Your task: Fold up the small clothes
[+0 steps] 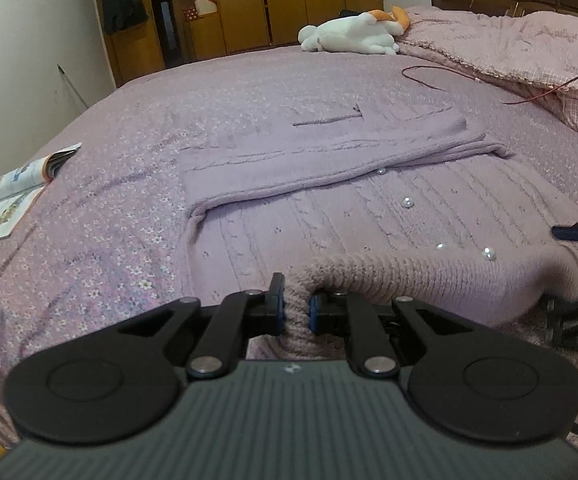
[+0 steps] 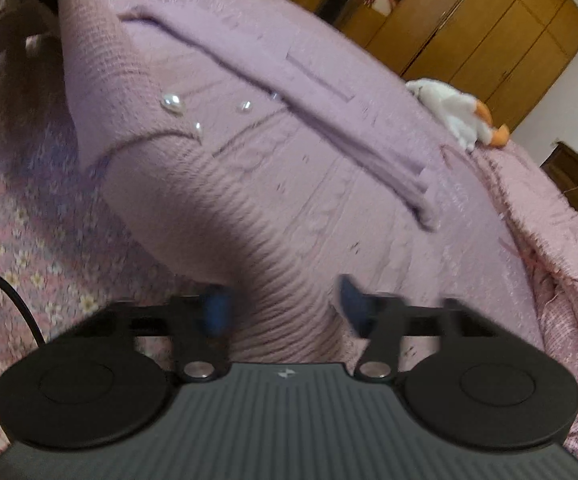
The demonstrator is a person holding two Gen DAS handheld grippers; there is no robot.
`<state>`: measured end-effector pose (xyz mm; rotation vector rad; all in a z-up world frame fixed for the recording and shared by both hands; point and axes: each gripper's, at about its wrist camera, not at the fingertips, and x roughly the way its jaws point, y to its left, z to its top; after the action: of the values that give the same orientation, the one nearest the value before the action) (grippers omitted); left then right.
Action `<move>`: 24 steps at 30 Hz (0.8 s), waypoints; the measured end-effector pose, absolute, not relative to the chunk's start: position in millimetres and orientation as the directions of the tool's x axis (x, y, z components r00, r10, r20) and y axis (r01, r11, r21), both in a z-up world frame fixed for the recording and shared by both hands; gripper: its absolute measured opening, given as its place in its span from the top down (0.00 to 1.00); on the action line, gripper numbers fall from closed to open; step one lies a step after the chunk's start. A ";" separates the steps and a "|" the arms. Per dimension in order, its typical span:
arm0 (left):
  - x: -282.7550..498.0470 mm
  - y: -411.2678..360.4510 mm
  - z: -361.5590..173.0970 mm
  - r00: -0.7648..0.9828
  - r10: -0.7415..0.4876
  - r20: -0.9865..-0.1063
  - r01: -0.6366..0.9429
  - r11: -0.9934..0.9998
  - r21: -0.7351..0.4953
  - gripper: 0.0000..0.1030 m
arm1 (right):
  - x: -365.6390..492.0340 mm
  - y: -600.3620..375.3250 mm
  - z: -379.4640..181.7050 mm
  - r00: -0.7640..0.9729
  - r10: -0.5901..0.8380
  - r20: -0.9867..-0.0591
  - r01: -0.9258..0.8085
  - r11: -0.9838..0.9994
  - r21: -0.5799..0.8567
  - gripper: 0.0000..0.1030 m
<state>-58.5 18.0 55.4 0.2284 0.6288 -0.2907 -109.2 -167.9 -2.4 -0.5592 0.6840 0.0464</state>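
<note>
left gripper (image 1: 296, 307) is clamped tight on the ribbed hem of the lilac cardigan (image 1: 369, 208), while the right gripper (image 2: 285, 306) straddles the same hem a little along, jaws part open and blurred, so i cannot tell if the pads bite yet. one cardigan runs away from both jaws across the bed (image 1: 89, 240), sleeve (image 1: 329, 160) folded across it, three pearl buttons (image 2: 172, 102) counted, and beyond lie one open book (image 1: 17, 188) and one plush toy (image 1: 353, 34).

Soft, dim indoor light is falling evenly, casting faint shadows. The left wrist view is staying fairly sharp; the right one is smearing with motion blur, its fingers (image 2: 219, 314) fuzzy. Fisheye bending is curving the wardrobe (image 2: 469, 28).
</note>
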 end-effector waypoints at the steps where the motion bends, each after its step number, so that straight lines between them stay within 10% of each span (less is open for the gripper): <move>1: -58.9 18.2 56.1 0.770 -0.200 -0.606 0.335 0.935 0.118 0.87 | -109.7 -168.1 0.1 0.790 -0.140 -0.596 -0.207 0.855 -0.476 0.70; 5: -61.2 18.2 60.0 0.780 -0.196 -0.594 0.328 0.937 0.122 0.87 | -114.2 -172.1 15.9 0.845 -0.126 -0.520 -0.152 0.876 -0.459 0.86; 24: 10.2 4.4 129.9 0.871 -0.157 -0.465 0.238 0.964 0.119 0.87 | -29.3 -183.0 107.7 0.955 -0.127 -0.268 -0.027 0.863 -0.505 0.86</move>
<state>10.2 4.4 129.9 0.1753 0.4695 -0.2076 -29.3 -183.0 107.7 -0.5292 0.2999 -0.0535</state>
